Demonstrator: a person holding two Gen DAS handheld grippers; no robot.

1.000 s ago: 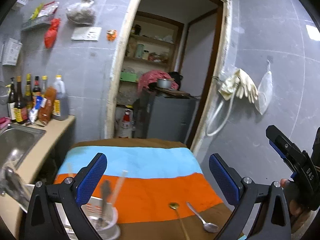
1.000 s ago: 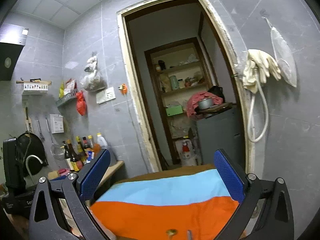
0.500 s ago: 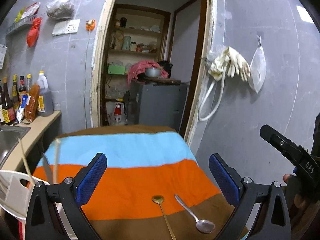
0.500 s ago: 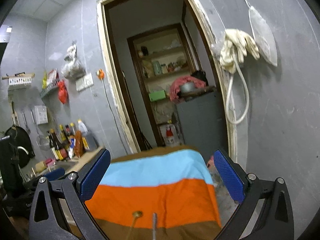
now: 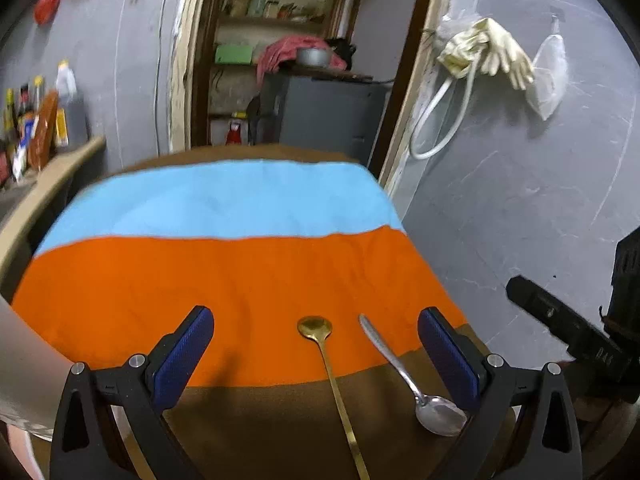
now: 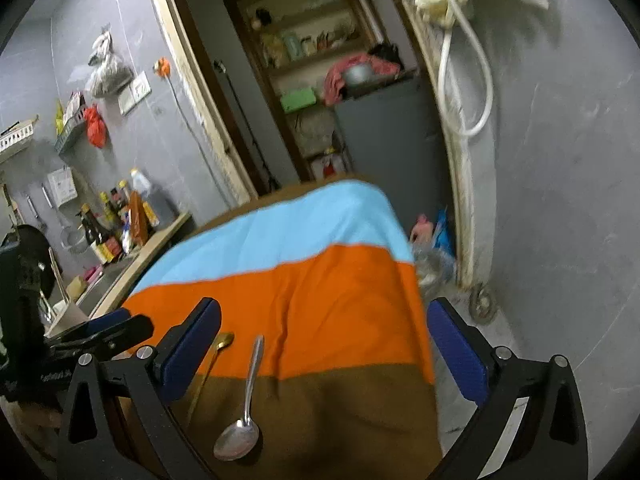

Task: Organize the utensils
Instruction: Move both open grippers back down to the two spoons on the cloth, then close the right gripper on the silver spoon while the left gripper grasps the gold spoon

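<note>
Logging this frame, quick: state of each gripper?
Left gripper: open, holding nothing.
Right gripper: open, holding nothing.

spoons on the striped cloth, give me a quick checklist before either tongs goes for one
1. Left tongs open and empty: ok, jaws wide apart.
2. Right tongs open and empty: ok, nothing between its pads.
3. Gold spoon free to pick: ok, it lies flat on the cloth, bowl pointing away, nothing on top of it.
4. Silver spoon free to pick: ok, flat, bowl toward the cameras, apart from the gold one.
5. The two tongs clear of each other: cannot tell, they sit close side by side.
6. Holder for the spoons in sight: not ok, no container shows in either view.
</note>
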